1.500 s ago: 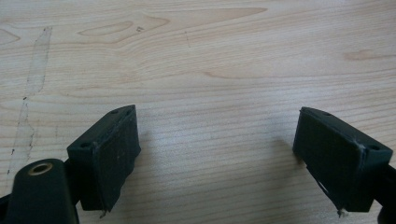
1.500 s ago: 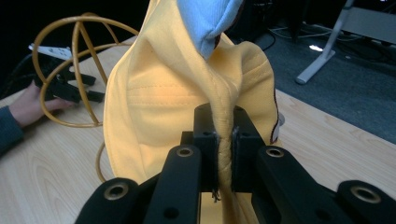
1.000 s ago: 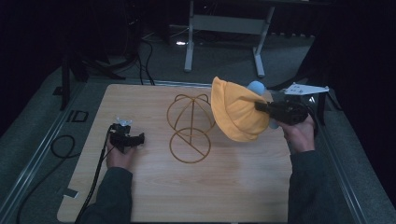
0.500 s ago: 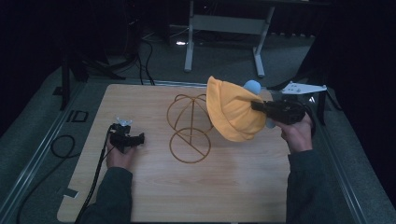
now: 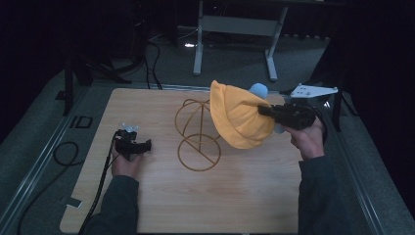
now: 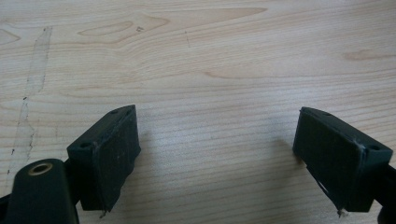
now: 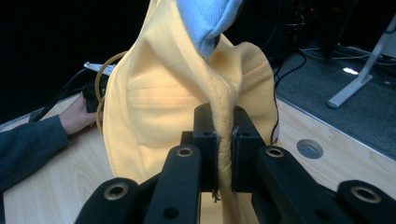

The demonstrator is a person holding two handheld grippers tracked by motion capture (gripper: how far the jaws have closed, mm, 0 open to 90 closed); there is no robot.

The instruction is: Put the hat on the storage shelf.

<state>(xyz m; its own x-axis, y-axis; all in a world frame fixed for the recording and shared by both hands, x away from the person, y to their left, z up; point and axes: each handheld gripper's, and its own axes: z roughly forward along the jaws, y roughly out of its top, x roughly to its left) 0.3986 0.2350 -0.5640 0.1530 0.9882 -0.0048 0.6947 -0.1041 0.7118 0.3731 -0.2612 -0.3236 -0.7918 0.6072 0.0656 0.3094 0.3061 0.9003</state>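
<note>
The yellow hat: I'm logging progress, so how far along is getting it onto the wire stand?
Done: the right gripper has pinched the yellow hat and holds it off the table. In hand: it hangs beside the wire stand, not over it. Left: seating it and letting go. The left gripper rests open.

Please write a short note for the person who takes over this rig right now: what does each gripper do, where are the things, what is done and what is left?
Right gripper: shut on a fold of the yellow hat, held in the air beside the wire stand.
Left gripper: open, holding nothing, low over the table, left of the stand.
Done: hat picked up.
Left, probably: set the hat over the stand's wire dome, then release.
</note>
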